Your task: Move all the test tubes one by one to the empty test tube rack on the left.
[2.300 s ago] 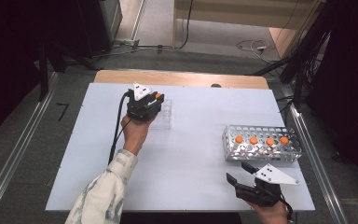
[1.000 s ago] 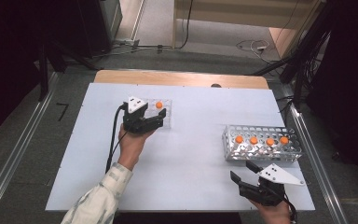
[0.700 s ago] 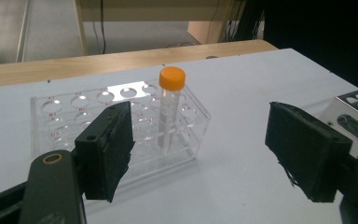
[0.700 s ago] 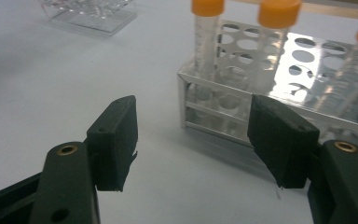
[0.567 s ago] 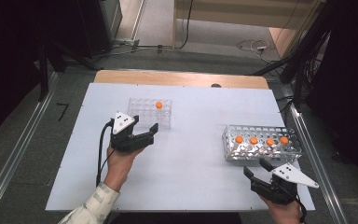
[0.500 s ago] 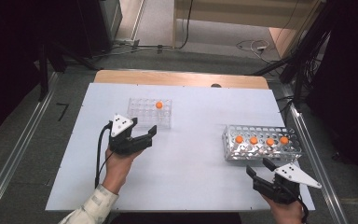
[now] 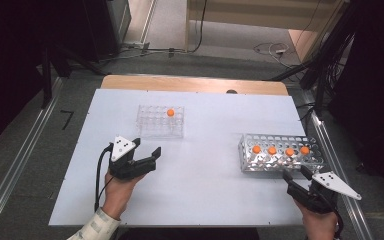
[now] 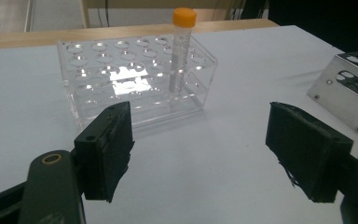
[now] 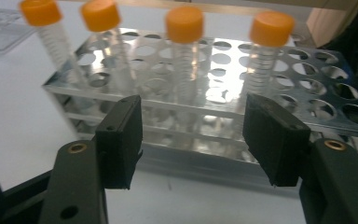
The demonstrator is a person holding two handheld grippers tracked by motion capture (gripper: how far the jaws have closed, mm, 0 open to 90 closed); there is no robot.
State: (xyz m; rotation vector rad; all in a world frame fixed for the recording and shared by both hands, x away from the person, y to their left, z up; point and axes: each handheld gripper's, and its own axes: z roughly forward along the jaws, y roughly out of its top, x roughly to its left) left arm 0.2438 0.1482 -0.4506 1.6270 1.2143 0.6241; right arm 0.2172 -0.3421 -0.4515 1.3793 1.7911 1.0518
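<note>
Four orange-capped tubes (image 9: pixel 185 56) stand upright in the metal rack (image 7: pixel 280 155); one tube (image 8: pixel 181 51) stands upright in the clear rack (image 8: pixel 135 79). The right hand-held gripper (image 9: pixel 193 140), just been closing, is released and empty, as is the left hand-held gripper (image 8: pixel 198 156).

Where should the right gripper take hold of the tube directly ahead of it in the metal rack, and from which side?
Judging by its pose, grip the third tube from the left just under its orange cap, where it stands clear above the metal rack. Come from the near side or above with the right gripper, fingers straddling it, then lift straight up.
</note>
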